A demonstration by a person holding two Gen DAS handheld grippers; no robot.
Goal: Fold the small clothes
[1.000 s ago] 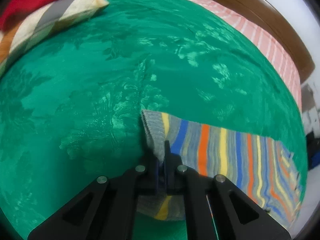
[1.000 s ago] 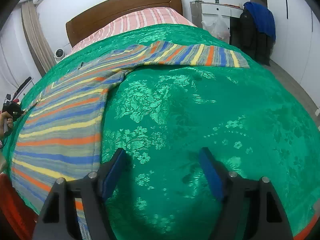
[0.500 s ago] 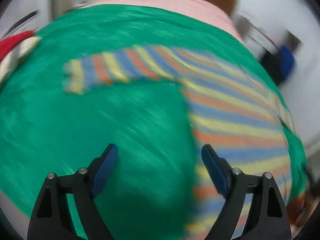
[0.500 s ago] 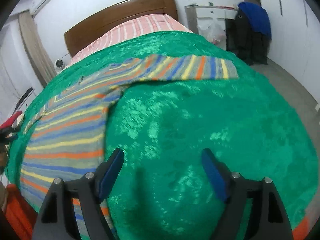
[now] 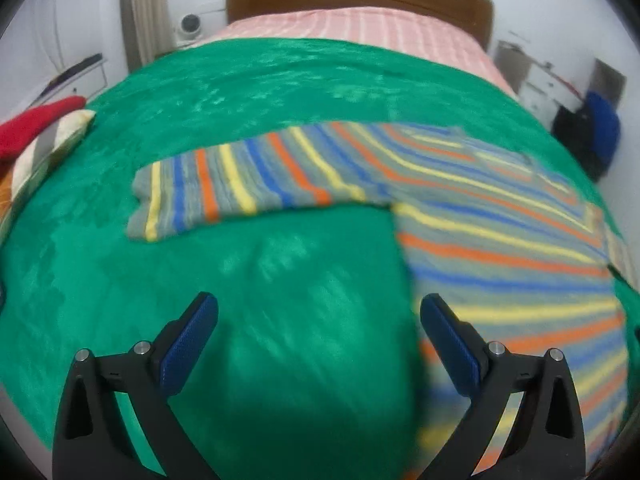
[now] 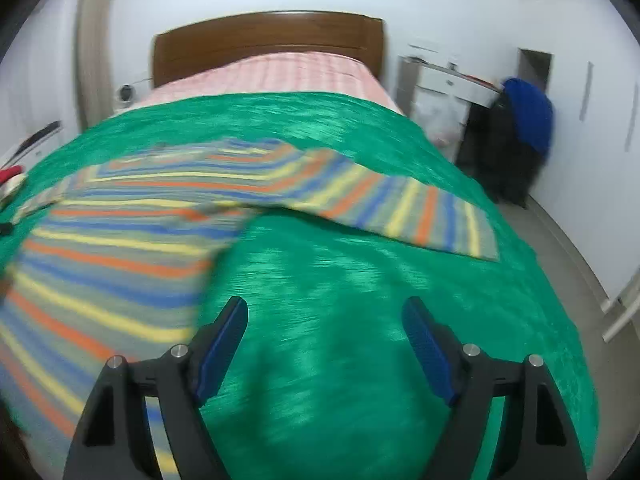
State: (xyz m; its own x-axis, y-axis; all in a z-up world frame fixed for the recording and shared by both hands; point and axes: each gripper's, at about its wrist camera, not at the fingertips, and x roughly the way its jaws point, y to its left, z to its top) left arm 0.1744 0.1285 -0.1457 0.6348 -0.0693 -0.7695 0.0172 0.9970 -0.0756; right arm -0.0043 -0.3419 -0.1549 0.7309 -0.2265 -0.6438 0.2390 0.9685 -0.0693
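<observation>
The striped sweater [image 5: 480, 232] lies flat on the green bedspread [image 5: 260, 92] that covers the bed, both sleeves spread out to the sides. In the left wrist view the garment's body fills the area from 2 to 5 o'clock, and one sleeve [image 5: 240, 184] runs out toward 10 o'clock, its cuff resting on the cover. The left tool [image 5: 318, 320] hangs above bare green cloth at 6 o'clock with its blue-padded fingers [image 5: 188, 344] spread wide and nothing between them; the right-hand finger sits over the sweater's edge, though contact cannot be judged.

In the right wrist view the sweater's body [image 6: 112, 248] occupies 8 to 10 o'clock, and the other sleeve [image 6: 404, 208] reaches toward 2 o'clock. The right tool [image 6: 324, 322] is likewise wide apart and holds nothing, poised over the bedspread just beside the sweater's hem. A wooden headboard [image 6: 268, 40] stands at 12 o'clock, with a pink striped sheet [image 6: 280, 76] below it.
</observation>
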